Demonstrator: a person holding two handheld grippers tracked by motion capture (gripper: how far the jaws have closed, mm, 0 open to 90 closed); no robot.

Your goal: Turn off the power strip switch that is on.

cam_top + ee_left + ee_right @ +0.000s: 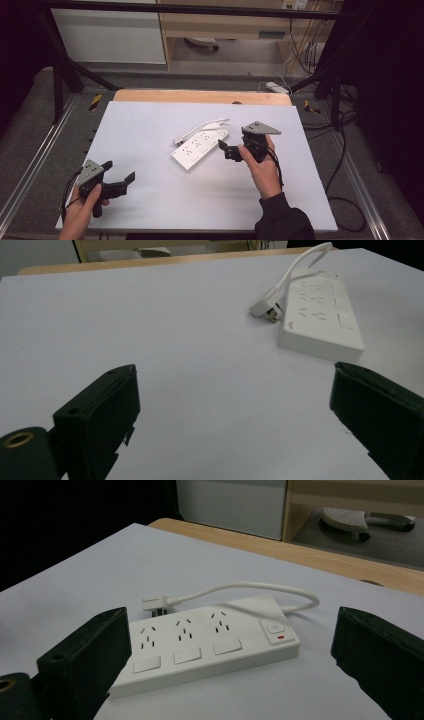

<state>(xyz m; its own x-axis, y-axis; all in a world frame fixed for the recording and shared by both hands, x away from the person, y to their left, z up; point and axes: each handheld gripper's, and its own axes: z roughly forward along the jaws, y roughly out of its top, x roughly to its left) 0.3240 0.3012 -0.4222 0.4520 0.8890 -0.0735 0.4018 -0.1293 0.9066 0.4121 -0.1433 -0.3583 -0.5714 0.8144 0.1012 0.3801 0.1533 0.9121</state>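
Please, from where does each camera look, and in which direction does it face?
High view: sits above the person's side, faces forward and down on the table; both hands show, with the left gripper and right gripper.
Left gripper view: rides on the left gripper, low over the table, facing the power strip; its two open jaws show.
Right gripper view: rides on the right gripper, close to the power strip; its open jaws show.
All three share the power strip with its plug and cord.

Even overhead light; white table sheet (150, 130) bright, no glare. Frame corners and right edge of high view sink into black. Soft faint shadows. Gripper views: near jaws blurred, background soft.
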